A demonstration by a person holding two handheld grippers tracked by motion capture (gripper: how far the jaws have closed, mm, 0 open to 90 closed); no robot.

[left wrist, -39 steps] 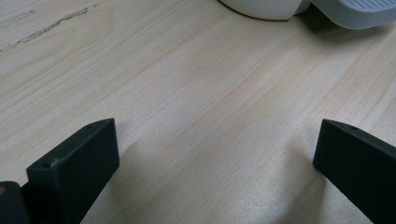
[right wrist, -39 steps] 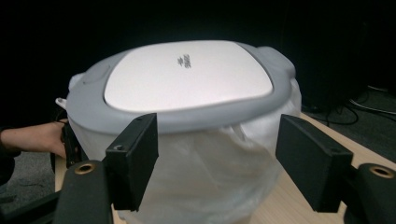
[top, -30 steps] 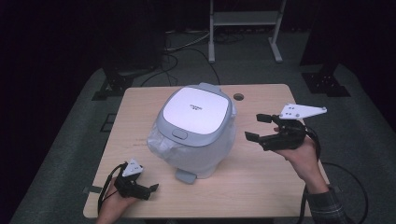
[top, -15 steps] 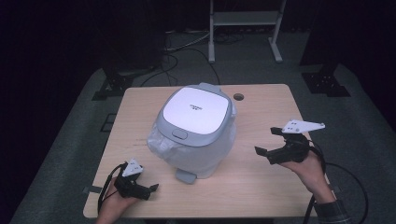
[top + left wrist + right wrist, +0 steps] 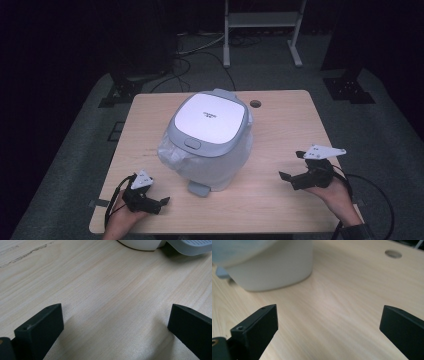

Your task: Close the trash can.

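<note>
Fingers (image 5: 40, 327) of both grippers stand wide apart, holding nothing: the left gripper (image 5: 150, 202) at the worktop's (image 5: 285, 125) near left corner, the right gripper (image 5: 295, 167) near its right edge. Between them, farther back, sits the rice cooker (image 5: 210, 135), lid closed.

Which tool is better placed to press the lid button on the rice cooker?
Probably left: the left tool lies on the side that the lid button faces. The right tool sits open past the rice cooker.
</note>
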